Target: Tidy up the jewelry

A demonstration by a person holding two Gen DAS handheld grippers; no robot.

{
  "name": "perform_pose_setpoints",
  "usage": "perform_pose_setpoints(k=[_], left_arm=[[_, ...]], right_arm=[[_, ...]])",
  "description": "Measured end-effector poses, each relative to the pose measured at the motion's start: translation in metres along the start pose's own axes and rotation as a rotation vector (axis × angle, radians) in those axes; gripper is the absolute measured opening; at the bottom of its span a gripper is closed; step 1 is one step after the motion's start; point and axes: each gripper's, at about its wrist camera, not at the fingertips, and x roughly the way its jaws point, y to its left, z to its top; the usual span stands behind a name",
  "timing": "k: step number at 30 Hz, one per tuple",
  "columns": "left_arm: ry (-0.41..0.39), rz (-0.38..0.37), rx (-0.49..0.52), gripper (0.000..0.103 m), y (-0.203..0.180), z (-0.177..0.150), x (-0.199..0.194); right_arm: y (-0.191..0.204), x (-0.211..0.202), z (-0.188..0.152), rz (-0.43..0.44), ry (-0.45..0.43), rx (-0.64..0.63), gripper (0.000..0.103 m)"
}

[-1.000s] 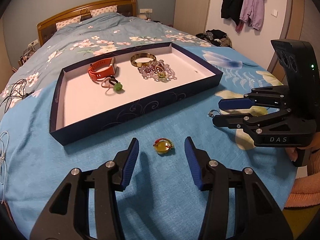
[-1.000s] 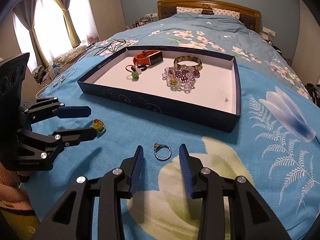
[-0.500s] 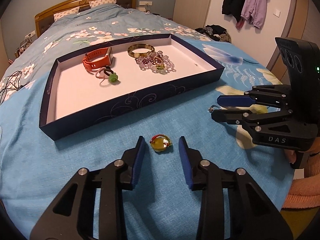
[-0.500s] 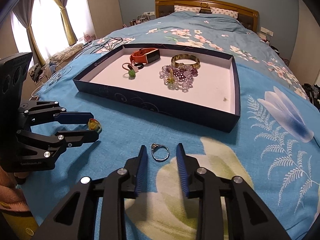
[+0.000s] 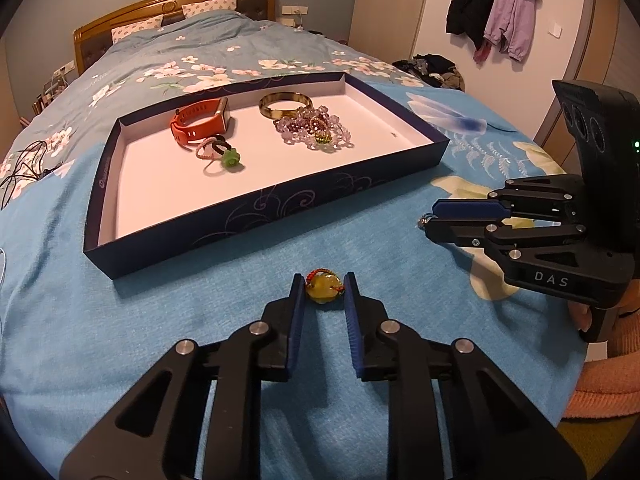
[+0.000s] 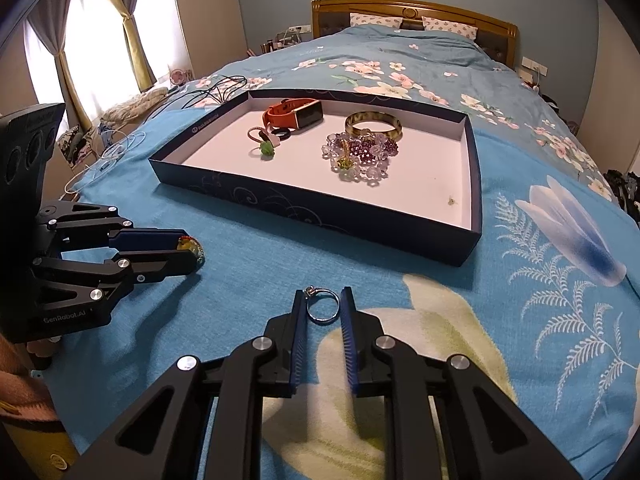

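A dark blue tray (image 5: 260,216) (image 6: 320,216) lies on the bed and holds an orange watch (image 5: 200,122), a gold bangle (image 5: 285,104), purple beads (image 5: 314,130) and small rings with a green charm (image 5: 230,159). My left gripper (image 5: 322,292) has closed on a yellow bead ring with red thread (image 5: 323,289), which rests on the blue bedspread; it also shows in the right wrist view (image 6: 191,245). My right gripper (image 6: 323,306) has closed on a silver ring (image 6: 323,307) lying on the bedspread.
The blue floral bedspread (image 6: 520,280) covers the whole bed up to a wooden headboard (image 6: 412,10). Cables (image 6: 212,88) lie near the bed's window side. Jackets (image 5: 496,4) hang on the wall, and clothes (image 5: 432,66) are piled beside the bed.
Both grippers have closed: the left fingers came in against the yellow bead ring, the right fingers against the silver ring. Both have also moved slightly forward over their rings.
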Motion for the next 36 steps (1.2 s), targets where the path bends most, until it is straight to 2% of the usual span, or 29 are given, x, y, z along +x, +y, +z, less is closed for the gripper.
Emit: perform_pose_setpoints(k=[19,36], left_arm=[[-0.075,0.004,-0.043,0.020,0.008,0.001,-0.022],[-0.139,0.007,-0.057,0.020,0.011,0.011,-0.039]], right_arm=[[0.002,-0.021,0.004,0.053,-0.091,0.019,0.015],[0.003,-0.031,0.016,0.067,-0.144,0.026,0.015]])
